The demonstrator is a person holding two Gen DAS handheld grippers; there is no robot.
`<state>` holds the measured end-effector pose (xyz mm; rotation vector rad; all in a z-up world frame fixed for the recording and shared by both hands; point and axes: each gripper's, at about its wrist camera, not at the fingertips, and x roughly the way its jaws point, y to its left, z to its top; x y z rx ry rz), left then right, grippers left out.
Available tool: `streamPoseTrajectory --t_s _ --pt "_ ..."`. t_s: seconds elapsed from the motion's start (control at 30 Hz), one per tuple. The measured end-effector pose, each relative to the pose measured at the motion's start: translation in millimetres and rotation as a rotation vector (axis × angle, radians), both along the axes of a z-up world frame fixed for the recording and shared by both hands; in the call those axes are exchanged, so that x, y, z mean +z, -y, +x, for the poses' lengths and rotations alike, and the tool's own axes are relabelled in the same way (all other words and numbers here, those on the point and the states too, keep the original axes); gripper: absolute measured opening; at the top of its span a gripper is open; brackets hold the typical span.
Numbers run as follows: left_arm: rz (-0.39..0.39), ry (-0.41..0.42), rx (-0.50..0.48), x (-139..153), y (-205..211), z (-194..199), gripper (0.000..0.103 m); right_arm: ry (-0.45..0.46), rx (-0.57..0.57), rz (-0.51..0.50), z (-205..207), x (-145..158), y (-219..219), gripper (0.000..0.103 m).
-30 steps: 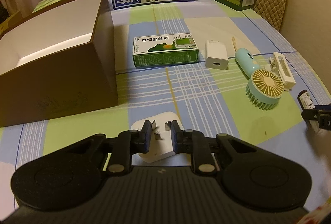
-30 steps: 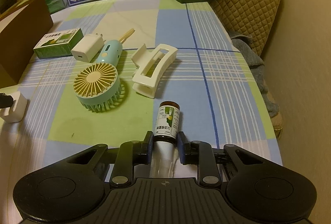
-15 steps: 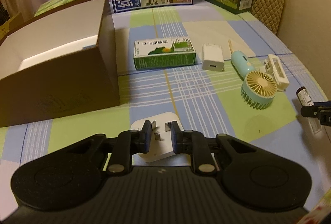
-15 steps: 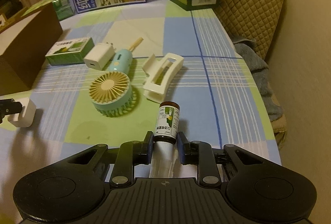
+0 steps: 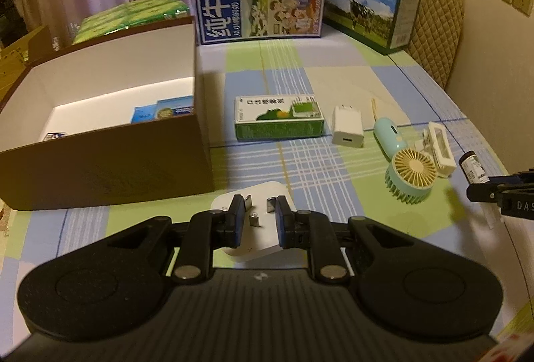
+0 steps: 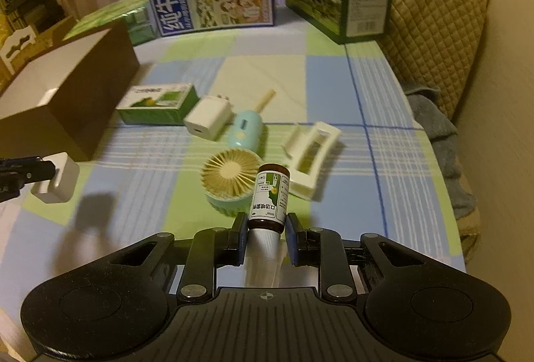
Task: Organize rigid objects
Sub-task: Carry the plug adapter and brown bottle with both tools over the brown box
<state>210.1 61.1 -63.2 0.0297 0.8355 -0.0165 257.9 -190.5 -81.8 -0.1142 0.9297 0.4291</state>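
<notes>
Box (image 5: 106, 158) holds a few packets | left tongs (image 5: 257, 221) clench charger (image 5: 255, 238), right tongs (image 6: 266, 240) clench bottle (image 6: 268, 198) | I judge four items left on counter (image 5: 313, 175)

The left gripper (image 5: 256, 221) is held pitched downward above the table, its 2 jaws clamped on a white plug adapter (image 5: 257, 236). The right gripper (image 6: 266, 236) is likewise angled down, its 2 jaws closed on a brown spray bottle (image 6: 269, 198).
</notes>
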Motion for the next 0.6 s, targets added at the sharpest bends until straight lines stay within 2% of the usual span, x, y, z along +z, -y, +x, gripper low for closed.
streamPoseTrajectory --t_s 0.6 --pt "-0.019 0.075 0.088 44 -57 -17 0.016 0.014 0.155 0.084 -4 42 -80 0.020"
